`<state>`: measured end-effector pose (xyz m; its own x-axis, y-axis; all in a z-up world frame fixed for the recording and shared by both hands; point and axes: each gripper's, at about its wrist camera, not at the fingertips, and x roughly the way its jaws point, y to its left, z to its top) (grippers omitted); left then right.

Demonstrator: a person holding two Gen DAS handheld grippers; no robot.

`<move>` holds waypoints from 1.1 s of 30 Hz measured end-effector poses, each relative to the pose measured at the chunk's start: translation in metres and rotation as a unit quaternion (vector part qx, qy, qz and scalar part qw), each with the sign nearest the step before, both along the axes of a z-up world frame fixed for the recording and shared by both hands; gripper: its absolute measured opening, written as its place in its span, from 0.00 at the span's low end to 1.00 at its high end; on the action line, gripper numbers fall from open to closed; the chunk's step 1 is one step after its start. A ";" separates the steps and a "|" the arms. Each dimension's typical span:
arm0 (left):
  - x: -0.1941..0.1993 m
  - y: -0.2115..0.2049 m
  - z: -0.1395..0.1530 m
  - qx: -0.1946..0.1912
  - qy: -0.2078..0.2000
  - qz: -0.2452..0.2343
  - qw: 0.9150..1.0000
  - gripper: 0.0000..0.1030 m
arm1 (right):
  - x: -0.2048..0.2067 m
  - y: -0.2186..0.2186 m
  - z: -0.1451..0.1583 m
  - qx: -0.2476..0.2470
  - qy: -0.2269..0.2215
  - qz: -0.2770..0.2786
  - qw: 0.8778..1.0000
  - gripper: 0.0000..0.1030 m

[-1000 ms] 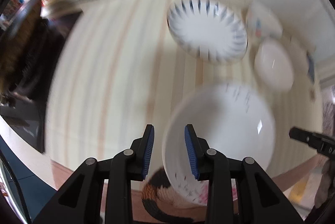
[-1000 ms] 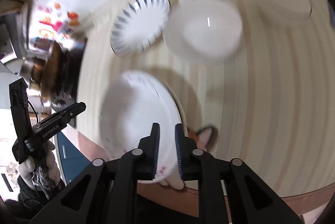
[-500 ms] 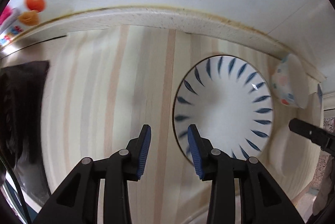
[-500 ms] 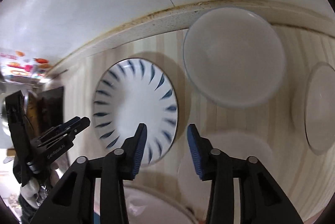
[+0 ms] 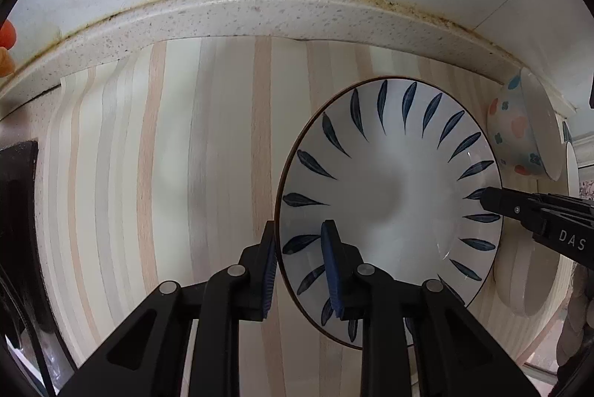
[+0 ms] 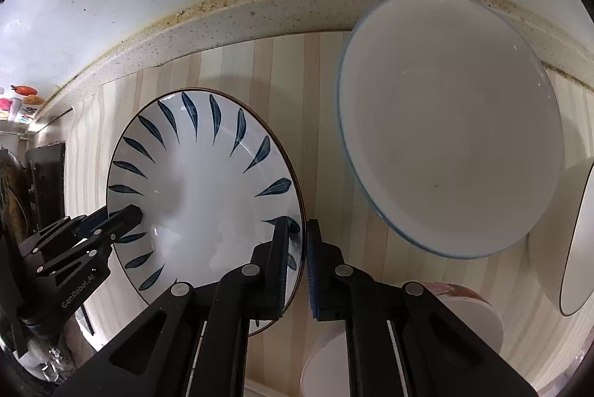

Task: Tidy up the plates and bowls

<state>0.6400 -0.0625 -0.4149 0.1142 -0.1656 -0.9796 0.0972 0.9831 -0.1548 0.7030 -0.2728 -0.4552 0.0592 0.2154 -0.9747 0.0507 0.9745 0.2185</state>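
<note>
A white plate with blue leaf marks (image 5: 393,189) lies flat on the striped counter near the back ledge. My left gripper (image 5: 299,230) straddles its left rim, one finger outside and one over the inside, with a visible gap. In the right wrist view the same plate (image 6: 200,189) has its right rim pinched between the narrow jaws of my right gripper (image 6: 297,230). Each gripper shows in the other's view: the left gripper (image 6: 130,215) at the plate's left edge, the right gripper (image 5: 486,196) at its right edge.
A large white bowl with a blue rim (image 6: 445,144) sits to the plate's right by the speckled ledge (image 5: 260,15). A spotted bowl (image 5: 516,130), a plain white bowl (image 6: 334,360) and a dark-rimmed plate (image 6: 579,241) crowd the right side. A dark object (image 5: 18,211) stands at the left.
Both grippers came forward and down to the leaf plate. The right gripper let go of the white bowl it was carrying, opened, then narrowed onto the plate's right rim. The left gripper's gap narrowed slightly.
</note>
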 end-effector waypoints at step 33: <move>-0.136 0.005 0.131 -0.013 -0.075 0.006 0.997 0.20 | -0.159 -0.008 0.100 0.055 -0.040 0.051 0.996 0.10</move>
<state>0.5037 -0.0578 -0.2837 0.2618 -0.1893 -0.9464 0.1104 0.9800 -0.1655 0.5444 -0.2809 -0.3550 0.1083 0.3287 -0.9382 -0.0688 0.9440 0.3227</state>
